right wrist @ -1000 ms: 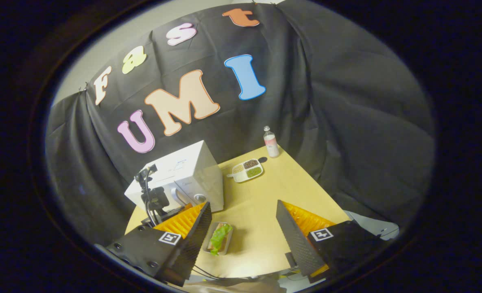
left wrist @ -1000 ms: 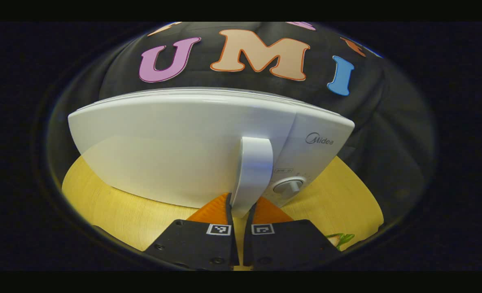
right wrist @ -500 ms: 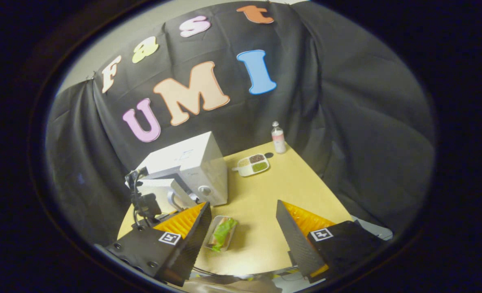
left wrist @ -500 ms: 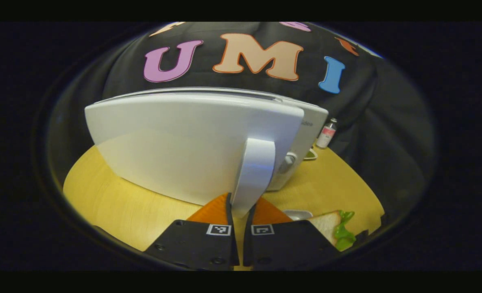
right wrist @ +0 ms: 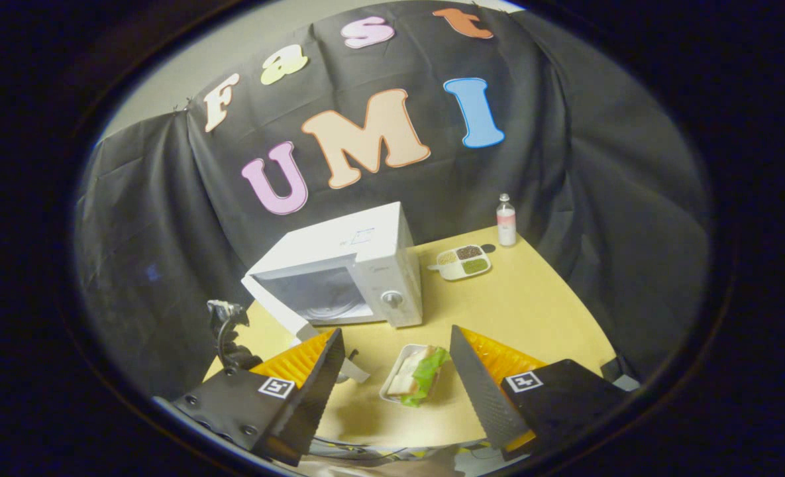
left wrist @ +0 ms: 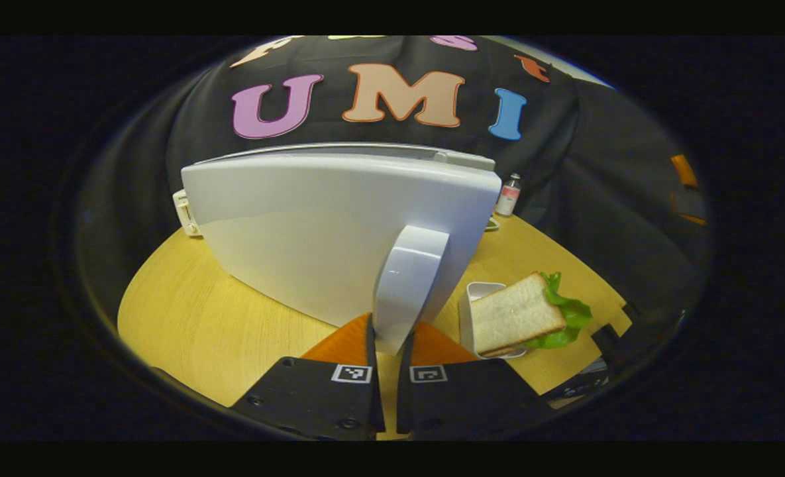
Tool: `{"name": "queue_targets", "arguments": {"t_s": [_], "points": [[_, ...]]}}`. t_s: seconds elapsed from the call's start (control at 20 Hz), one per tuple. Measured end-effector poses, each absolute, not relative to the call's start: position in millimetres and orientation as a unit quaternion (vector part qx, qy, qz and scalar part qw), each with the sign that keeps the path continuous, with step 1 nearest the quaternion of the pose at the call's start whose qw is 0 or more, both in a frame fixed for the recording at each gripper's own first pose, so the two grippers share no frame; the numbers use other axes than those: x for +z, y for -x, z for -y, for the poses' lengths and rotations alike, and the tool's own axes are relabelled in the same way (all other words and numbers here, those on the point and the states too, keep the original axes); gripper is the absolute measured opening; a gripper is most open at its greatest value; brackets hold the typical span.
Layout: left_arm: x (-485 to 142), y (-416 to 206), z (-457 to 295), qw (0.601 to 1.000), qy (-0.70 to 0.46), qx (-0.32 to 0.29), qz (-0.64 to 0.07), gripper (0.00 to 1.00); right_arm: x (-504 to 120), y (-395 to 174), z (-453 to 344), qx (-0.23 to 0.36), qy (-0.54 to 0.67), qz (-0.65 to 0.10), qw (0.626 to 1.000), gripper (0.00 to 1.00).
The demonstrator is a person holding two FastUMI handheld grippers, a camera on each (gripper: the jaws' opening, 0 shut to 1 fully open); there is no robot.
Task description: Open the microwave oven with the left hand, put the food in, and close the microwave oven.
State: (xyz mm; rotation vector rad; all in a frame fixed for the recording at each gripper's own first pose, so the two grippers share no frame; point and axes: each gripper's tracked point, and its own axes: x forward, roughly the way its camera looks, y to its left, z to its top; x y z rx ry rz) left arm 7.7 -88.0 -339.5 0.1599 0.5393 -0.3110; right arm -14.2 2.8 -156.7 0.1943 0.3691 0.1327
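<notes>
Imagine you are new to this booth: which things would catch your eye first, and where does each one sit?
First, the white microwave at the back left of the yellow table, its door swung wide open, with the left gripper clamped on the door handle. Next, the sandwich with green lettuce in a small white tray, near the table's front edge, between the open fingers of the right gripper in the right gripper view.
</notes>
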Motion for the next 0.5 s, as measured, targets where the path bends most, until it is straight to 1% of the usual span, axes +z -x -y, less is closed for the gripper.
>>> {"name": "queue_targets", "arguments": {"t_s": [0.15, 0.2, 0.3, 0.35, 0.4, 0.45, 0.5], "points": [[-336.8, 12.9, 67.6, 0.946, -0.097, -0.170, -0.257, 0.13, -164.6, 32.1, -22.8, 0.045, -0.109, -0.188, 0.975, 0.99], [-336.5, 19.5, 59.1, 0.946, -0.097, -0.171, -0.256, 0.17, -164.9, 39.1, -29.2, 0.039, -0.114, -0.187, 0.975, 0.99], [-334.2, 25.3, 37.3, 0.948, -0.089, -0.162, -0.258, 0.21, -165.1, 53.6, -40.0, 0.029, -0.121, -0.184, 0.975, 0.99], [-333.6, 26.0, 26.0, 0.949, -0.084, -0.157, -0.260, 0.37, -166.6, 61.4, -45.1, 0.025, -0.124, -0.184, 0.975, 0.99], [-333.9, 27.9, 18.8, 0.949, -0.079, -0.158, -0.261, 0.45, -164.3, 68.2, -50.6, 0.022, -0.129, -0.180, 0.975, 0.99], [-333.1, 30.0, 10.0, 0.949, -0.075, -0.158, -0.262, 0.64, -162.2, 75.0, -56.5, 0.021, -0.133, -0.175, 0.975, 0.99], [-332.8, 33.5, 1.2, 0.949, -0.074, -0.157, -0.262, 0.72, -161.5, 80.7, -61.3, 0.020, -0.135, -0.173, 0.975, 0.98]]}}
